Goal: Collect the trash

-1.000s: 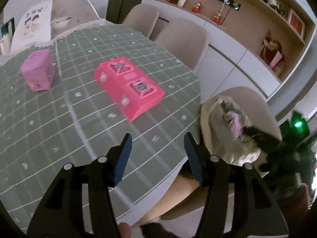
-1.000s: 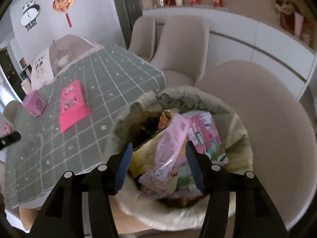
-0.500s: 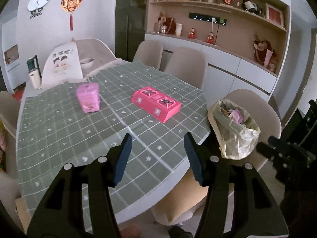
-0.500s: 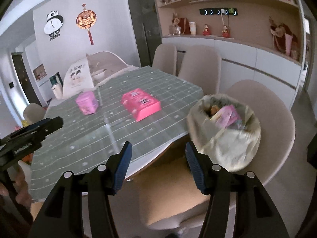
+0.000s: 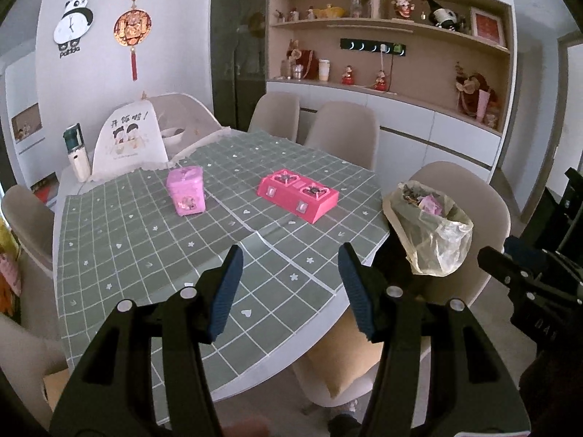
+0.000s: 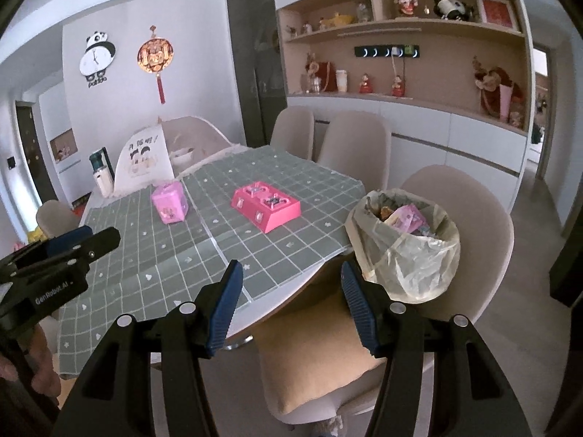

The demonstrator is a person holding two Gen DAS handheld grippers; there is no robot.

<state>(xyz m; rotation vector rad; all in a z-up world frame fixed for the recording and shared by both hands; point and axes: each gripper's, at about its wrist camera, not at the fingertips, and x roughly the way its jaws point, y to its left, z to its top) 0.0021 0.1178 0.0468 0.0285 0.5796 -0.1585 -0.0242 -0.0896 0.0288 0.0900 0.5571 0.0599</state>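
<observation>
Tongs (image 5: 288,284) (image 6: 289,300) now farther from bin (image 6: 402,244), both empty.

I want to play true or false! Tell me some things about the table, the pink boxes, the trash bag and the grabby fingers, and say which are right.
1. The trash bag sits on a chair beside the table. True.
2. The bag is empty. False: wrappers fill its top.
3. Two pink things are on the tablecloth: a flat pink box and a taller lilac-pink box. True.
4. The right gripper holds a wrapper. False: its fingers stand apart with nothing between them.
5. The left gripper is squeezed shut. False: it is open and empty.
</observation>
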